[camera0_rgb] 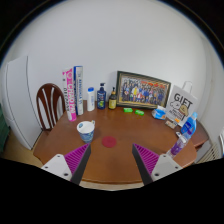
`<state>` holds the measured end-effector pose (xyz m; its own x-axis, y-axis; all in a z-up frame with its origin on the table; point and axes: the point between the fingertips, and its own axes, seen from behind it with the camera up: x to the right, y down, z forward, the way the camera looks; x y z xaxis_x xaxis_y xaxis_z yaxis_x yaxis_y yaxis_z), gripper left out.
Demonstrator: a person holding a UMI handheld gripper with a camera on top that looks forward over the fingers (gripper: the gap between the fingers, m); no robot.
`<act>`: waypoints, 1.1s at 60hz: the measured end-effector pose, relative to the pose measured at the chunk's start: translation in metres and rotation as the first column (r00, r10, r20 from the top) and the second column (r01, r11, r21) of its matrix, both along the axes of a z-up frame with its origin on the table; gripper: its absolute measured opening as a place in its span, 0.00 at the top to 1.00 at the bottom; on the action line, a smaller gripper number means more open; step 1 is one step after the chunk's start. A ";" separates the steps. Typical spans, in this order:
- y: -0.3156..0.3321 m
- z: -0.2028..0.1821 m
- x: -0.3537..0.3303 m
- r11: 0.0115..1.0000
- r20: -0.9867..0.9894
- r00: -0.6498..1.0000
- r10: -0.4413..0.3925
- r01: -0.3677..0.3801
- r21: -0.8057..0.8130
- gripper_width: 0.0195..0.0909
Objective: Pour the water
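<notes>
Gripper: held above the near edge of the wooden table; fingers spread wide, pink pads facing in, nothing between them.
Task item, likely source: clear bottle with blue cap, lying tilted near the right end of the table, ahead and well to the right of the right finger. Long axis runs up and away to the right.
Task item, likely receiver: small white cup, upright, ahead and a little left, just beyond the left finger's line.
Key relation: bottle and cup sit well apart, on opposite sides of the tool; my read is a swing right comes first, fingers closing across the bottle's axis.
Between them: small red disc on the tabletop, dead ahead.
Back row: pink box, white bottle, dark bottle, framed picture.
Writing: "GIFT" on the white bag; other labels too small to read.
Left: wooden chair.
</notes>
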<state>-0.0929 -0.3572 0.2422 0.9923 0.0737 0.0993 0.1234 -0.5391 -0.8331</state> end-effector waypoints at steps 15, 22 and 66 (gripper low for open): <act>-0.003 -0.024 0.078 0.999 -0.011 0.999 -0.052 0.052 0.010 0.07; -0.006 -0.045 0.140 0.996 -0.019 0.996 -0.088 0.089 0.017 0.07; 0.135 -0.165 0.393 0.973 -0.126 0.986 -0.112 0.135 0.189 0.19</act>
<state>0.3002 -0.2223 0.0776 0.9981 -0.0597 -0.0141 -0.0352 -0.3690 -0.9288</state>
